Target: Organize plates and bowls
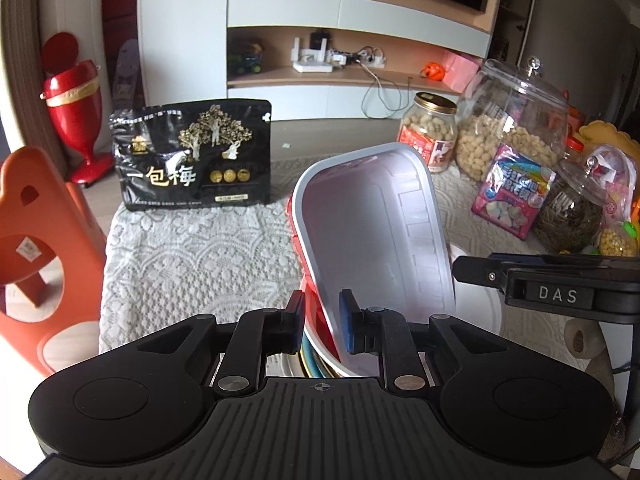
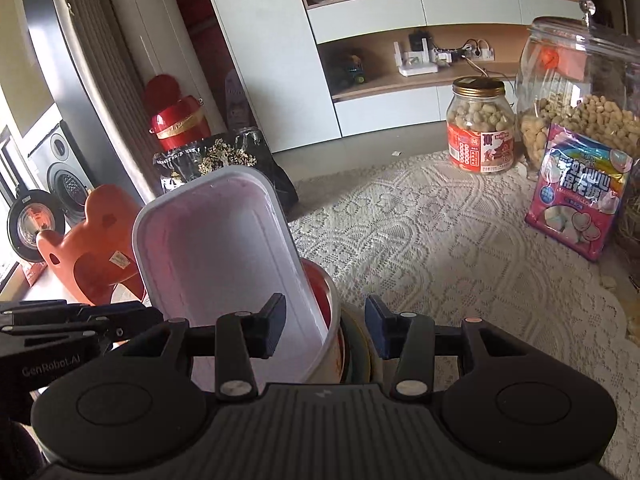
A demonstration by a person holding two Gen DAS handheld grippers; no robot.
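Note:
A rectangular container (image 1: 372, 220), white inside and red outside, stands tilted up on end over a stack of bowls with coloured rims (image 1: 314, 360). My left gripper (image 1: 320, 320) is shut on the container's lower left wall, one pad on each side. In the right wrist view the container (image 2: 216, 232) leans left, with a red-lined round bowl (image 2: 320, 284) behind it. My right gripper (image 2: 326, 328) straddles the container's right wall and the stacked rims (image 2: 360, 344). Its left pad is clear of the wall. The right gripper's tip (image 1: 472, 270) also shows beside a white plate (image 1: 476, 308).
A lace cloth (image 2: 440, 248) covers the table. A black snack pouch (image 1: 192, 156) stands at the back left. Nut jars (image 1: 430, 136) and a pink marshmallow bag (image 2: 580, 200) crowd the right. An orange stool (image 1: 32, 248) stands off the left edge.

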